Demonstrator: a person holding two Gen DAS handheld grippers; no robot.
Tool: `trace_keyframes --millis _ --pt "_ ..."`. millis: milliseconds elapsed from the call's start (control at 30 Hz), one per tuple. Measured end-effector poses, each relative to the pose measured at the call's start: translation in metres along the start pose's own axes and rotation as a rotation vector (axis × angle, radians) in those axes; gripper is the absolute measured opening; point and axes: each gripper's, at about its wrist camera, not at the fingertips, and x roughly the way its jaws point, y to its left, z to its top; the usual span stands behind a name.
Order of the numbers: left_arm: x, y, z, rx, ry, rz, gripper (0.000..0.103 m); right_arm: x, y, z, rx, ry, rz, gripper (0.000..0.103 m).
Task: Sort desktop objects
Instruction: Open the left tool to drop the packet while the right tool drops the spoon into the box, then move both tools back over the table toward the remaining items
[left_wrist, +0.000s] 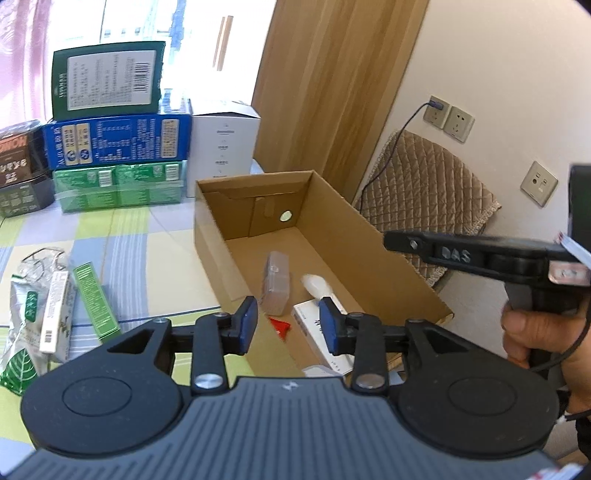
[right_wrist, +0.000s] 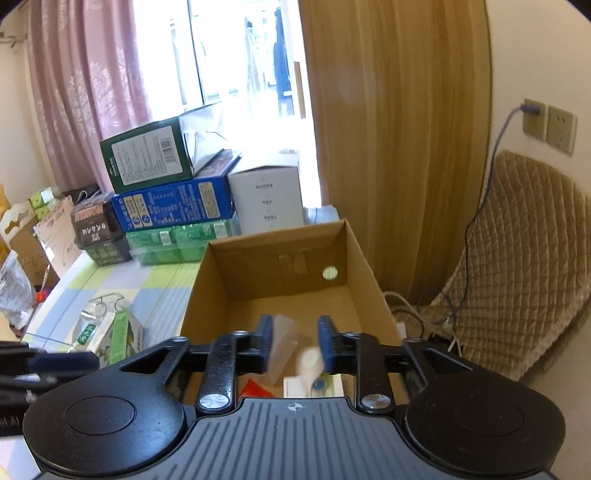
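Observation:
An open cardboard box (left_wrist: 362, 236) stands on the checked tablecloth. Inside it lie a clear plastic case (left_wrist: 275, 282), a white rounded object (left_wrist: 316, 285), a small red piece (left_wrist: 279, 326) and a white carton (left_wrist: 314, 332). My left gripper (left_wrist: 288, 325) is open and empty above the box's near end. My right gripper (right_wrist: 295, 345) is open and empty above the same box (right_wrist: 207, 291); the case (right_wrist: 282, 345) and the white object (right_wrist: 309, 363) show between its pads. In the left wrist view the right gripper (left_wrist: 391, 240) comes in from the right over the box's right wall.
A green and white pouch (left_wrist: 26, 306), a white packet (left_wrist: 53, 312) and a slim green box (left_wrist: 96, 301) lie on the cloth left of the box. Stacked cartons (left_wrist: 118, 140) stand at the back. A padded chair (left_wrist: 428, 192) and wall sockets (left_wrist: 448, 118) are at the right.

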Motion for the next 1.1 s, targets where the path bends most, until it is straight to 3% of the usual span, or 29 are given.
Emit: trace_keyframes --millis 167,233,367,433,633,733,933,1100 --pt "-0.011 0.011 -0.008 -0.024 -0.003 0.016 0.036 -0.013 0.001 -0.014 0.039 0.018 0.005 0.039" --pt "-0.017 0.014 -0.011 -0.021 -0.008 0.028 0.046 -0.019 0.005 -0.017 0.047 0.020 0.012 0.047" --pt "-0.031 0.023 -0.018 -0.032 -0.016 0.050 0.049 -0.035 0.019 -0.023 0.035 0.008 0.022 0.061" --pt "-0.038 0.028 -0.021 -0.042 -0.023 0.065 0.058 -0.041 0.028 -0.025 0.027 0.008 0.028 0.069" --pt "-0.062 0.044 -0.032 -0.060 -0.036 0.096 0.071 -0.055 0.055 -0.031 -0.006 0.001 0.049 0.085" --pt "-0.074 0.052 -0.038 -0.070 -0.047 0.117 0.081 -0.060 0.068 -0.033 -0.019 -0.002 0.059 0.090" --pt "-0.099 0.072 -0.052 -0.087 -0.066 0.163 0.091 -0.065 0.094 -0.038 -0.046 -0.003 0.077 0.101" --pt "-0.118 0.092 -0.060 -0.106 -0.077 0.197 0.096 -0.065 0.115 -0.042 -0.071 0.004 0.093 0.101"
